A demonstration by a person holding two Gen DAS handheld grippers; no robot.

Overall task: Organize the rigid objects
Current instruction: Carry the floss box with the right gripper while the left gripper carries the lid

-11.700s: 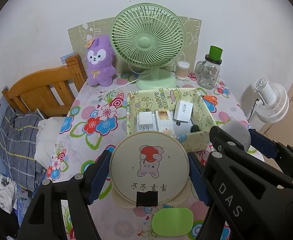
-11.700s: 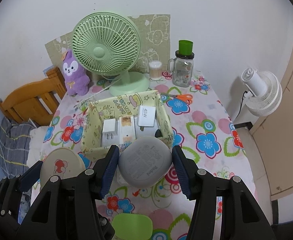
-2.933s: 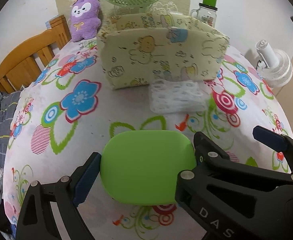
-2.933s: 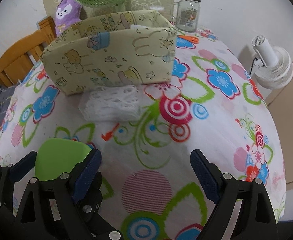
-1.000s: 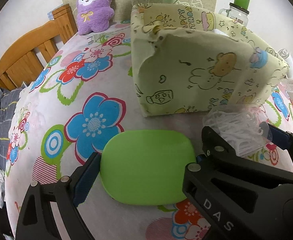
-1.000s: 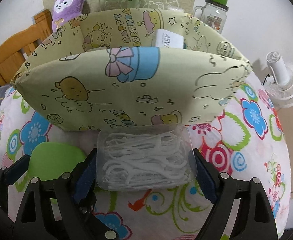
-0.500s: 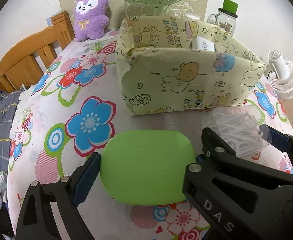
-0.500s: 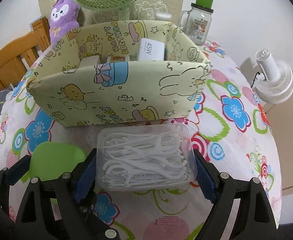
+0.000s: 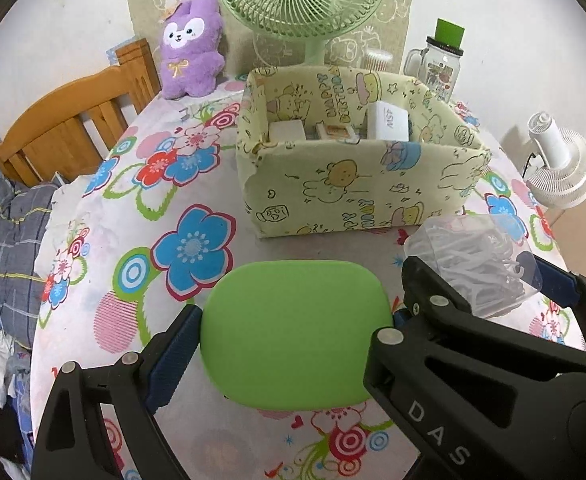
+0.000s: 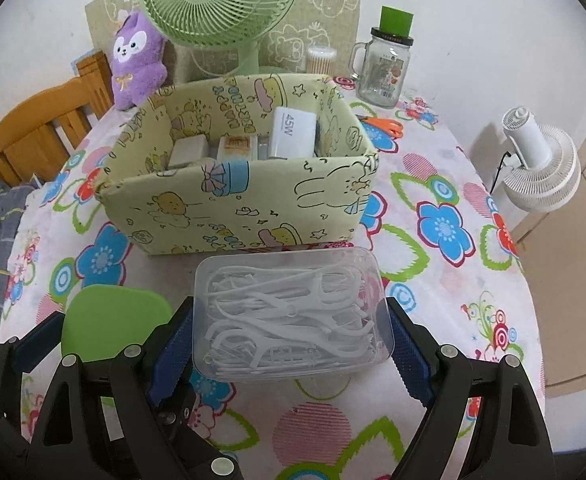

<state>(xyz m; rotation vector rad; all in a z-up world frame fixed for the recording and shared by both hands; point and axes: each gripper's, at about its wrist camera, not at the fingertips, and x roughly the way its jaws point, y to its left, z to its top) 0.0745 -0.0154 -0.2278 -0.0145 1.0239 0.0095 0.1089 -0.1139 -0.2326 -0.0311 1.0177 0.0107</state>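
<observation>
While both cases hang short of the fabric storage box (image 10: 249, 184) on the worktop (image 10: 433, 240), the carry step is in hand.
Next: lift each over the near wall. Left gripper (image 9: 293, 332) jaws pinch the green case (image 9: 297, 332), right gripper (image 10: 289, 336) jaws the floss-pick box (image 10: 293, 312); both lie long axis crosswise.

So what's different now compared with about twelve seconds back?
The left tool has swapped the round bunny case for the green case; the right tool has swapped the grey Redmi case for the clear floss-pick box. Both are raised before the fabric bin, whose 45W charger stays put.
</observation>
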